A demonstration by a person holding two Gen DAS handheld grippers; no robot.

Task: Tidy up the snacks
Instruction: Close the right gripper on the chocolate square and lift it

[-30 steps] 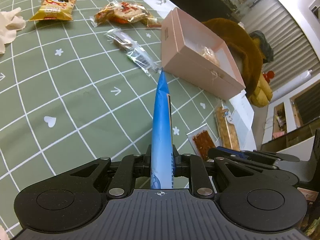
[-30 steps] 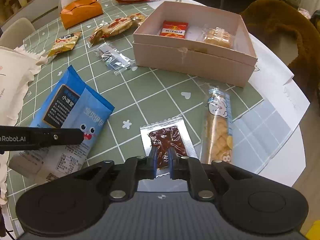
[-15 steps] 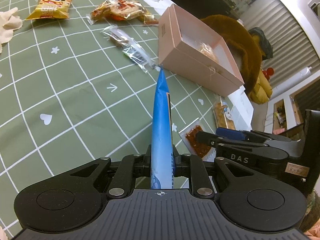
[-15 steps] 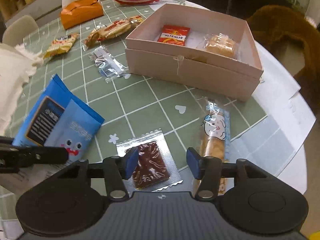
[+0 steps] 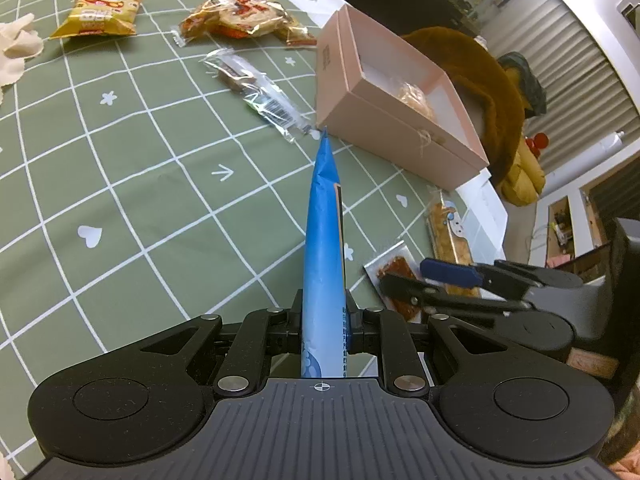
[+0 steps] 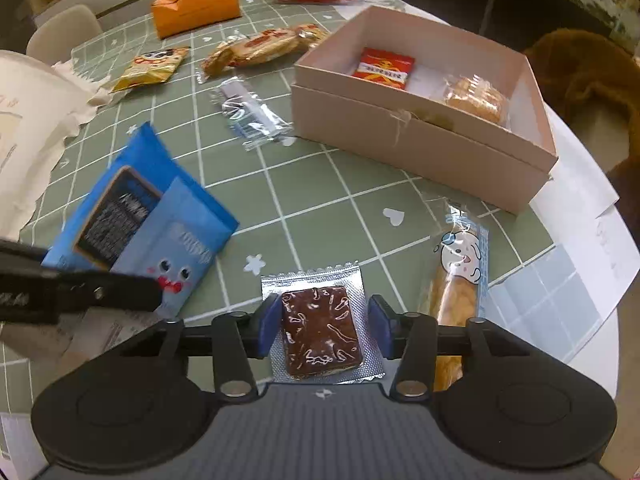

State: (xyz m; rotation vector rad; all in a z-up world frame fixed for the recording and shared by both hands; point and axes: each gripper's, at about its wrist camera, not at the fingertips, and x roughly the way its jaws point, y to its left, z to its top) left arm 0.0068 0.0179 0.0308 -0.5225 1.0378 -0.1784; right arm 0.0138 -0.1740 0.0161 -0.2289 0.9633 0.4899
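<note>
Left tongs point(image 5: 324, 322) clamped on blue packet point(image 5: 322, 248), right tongs point(image 6: 322, 326) closing, apart around brown snack point(image 6: 320, 330), pink box point(image 6: 420, 148) holding red packet point(image 6: 384, 68), biscuits point(image 6: 476, 98).

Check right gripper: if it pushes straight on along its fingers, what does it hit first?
Likely the silver-wrapped brown snack lying on the table between the right gripper's open fingers; depth is unclear.

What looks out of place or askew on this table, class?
Most snacks lie scattered on the green tablecloth outside the pink box, which holds only two packets. The blue packet is held off the cloth, tilted, in the left gripper. Nothing looks spilled or torn.
</note>
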